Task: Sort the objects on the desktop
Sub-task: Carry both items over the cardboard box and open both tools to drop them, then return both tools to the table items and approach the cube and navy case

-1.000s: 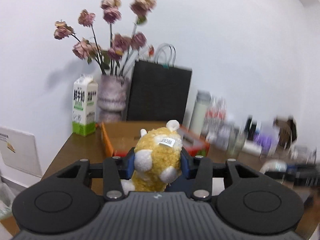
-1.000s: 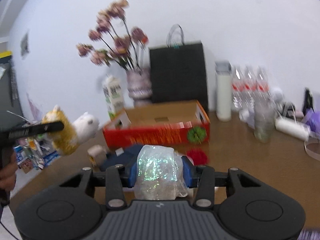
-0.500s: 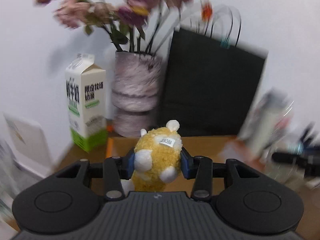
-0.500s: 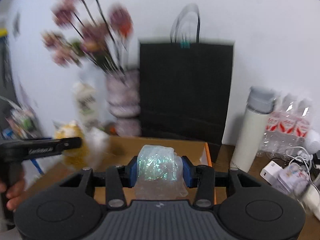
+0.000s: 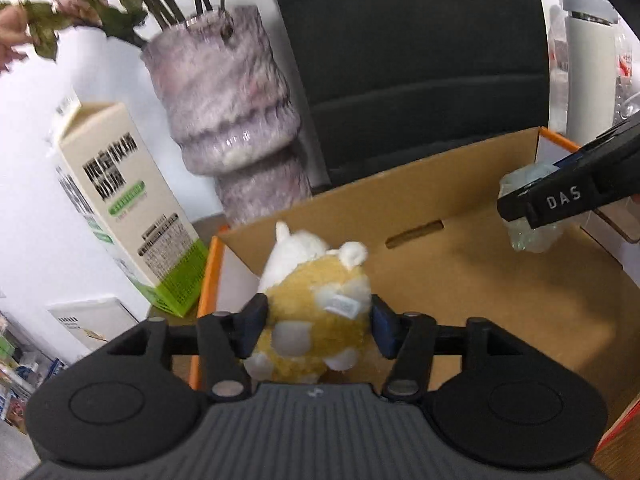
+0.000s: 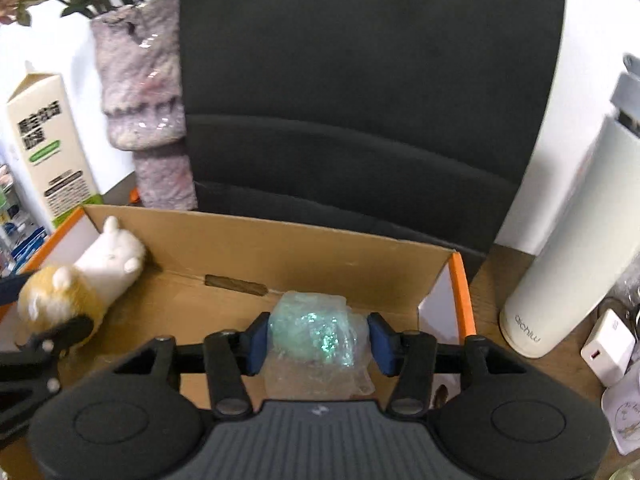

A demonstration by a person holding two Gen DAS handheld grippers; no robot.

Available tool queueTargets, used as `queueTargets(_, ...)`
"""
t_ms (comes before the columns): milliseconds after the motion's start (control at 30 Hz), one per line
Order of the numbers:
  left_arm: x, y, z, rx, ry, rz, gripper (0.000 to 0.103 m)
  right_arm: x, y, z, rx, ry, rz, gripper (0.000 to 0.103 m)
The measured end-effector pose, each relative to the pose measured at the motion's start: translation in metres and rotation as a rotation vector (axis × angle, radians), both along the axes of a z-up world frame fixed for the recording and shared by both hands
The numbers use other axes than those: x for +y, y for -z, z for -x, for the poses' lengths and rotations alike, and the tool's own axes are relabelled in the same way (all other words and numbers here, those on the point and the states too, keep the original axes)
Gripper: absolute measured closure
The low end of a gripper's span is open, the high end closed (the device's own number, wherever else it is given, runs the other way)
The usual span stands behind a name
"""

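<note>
- Left wrist view: my left gripper jaws were opening, plush toy between fingers, over cardboard box.
- My right gripper jaws were opening around glittery plastic bundle.
- Risk: bundle could snag on a pad, miss the box.

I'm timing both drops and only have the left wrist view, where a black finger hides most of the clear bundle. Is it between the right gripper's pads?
Observer: Yes. In the right wrist view the glittery bundle sits between the right gripper's blue pads, and the jaws are opening.
Operator: Is it over the box?
Observer: Yes, over the right end of the cardboard box, close to its orange-edged side wall.
Operator: Anything just outside that wall?
Observer: The white bottle stands on the table, with a white charger to its right.
</note>
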State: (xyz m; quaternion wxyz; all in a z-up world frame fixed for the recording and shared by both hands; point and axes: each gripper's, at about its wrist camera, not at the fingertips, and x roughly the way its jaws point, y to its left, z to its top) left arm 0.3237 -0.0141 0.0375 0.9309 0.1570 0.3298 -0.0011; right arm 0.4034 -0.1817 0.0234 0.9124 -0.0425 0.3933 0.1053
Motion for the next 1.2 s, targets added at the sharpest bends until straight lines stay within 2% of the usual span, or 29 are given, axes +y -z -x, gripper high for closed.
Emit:
queueTargets(67,0.003,0.000,-0.001,0.005,0.000,0.013,0.031,-0.003,0.003,0.000,0.008,0.010,-0.012,0.042)
queueTargets(100,0.006,-0.002,-0.001,0.016,-0.002,0.045,0.028,-0.003,0.003,0.002,0.010,0.013,-0.018,0.040)
queueTargets(167,0.013,-0.009,0.000,0.036,0.006,0.129,0.017,-0.002,0.004,0.006,0.026,0.022,-0.022,0.028)
queueTargets(233,0.019,-0.020,0.005,0.051,0.019,0.224,0.008,-0.003,0.001,0.012,0.032,0.034,-0.041,0.026)
queueTargets(333,0.025,-0.042,0.013,0.054,0.003,0.297,0.004,-0.004,-0.014,0.027,0.001,0.027,-0.057,0.026)
queueTargets(600,0.045,-0.097,0.053,0.061,-0.138,0.378,0.000,-0.014,-0.083,0.094,-0.059,0.054,-0.061,0.019)
queueTargets(733,0.050,-0.110,0.099,0.041,-0.142,0.388,0.000,-0.020,-0.100,0.148,-0.091,0.042,-0.077,0.019)
queueTargets(867,0.050,-0.106,0.161,-0.003,-0.097,0.374,0.000,-0.024,-0.103,0.217,-0.144,0.012,-0.088,0.013)
queueTargets(1000,0.051,-0.087,0.233,-0.034,-0.026,0.383,0.000,-0.029,-0.086,0.286,-0.172,-0.010,-0.120,0.012)
queueTargets(1200,0.049,-0.049,0.325,-0.062,-0.017,0.415,0.000,-0.033,-0.049,0.380,-0.199,0.013,-0.125,0.011)
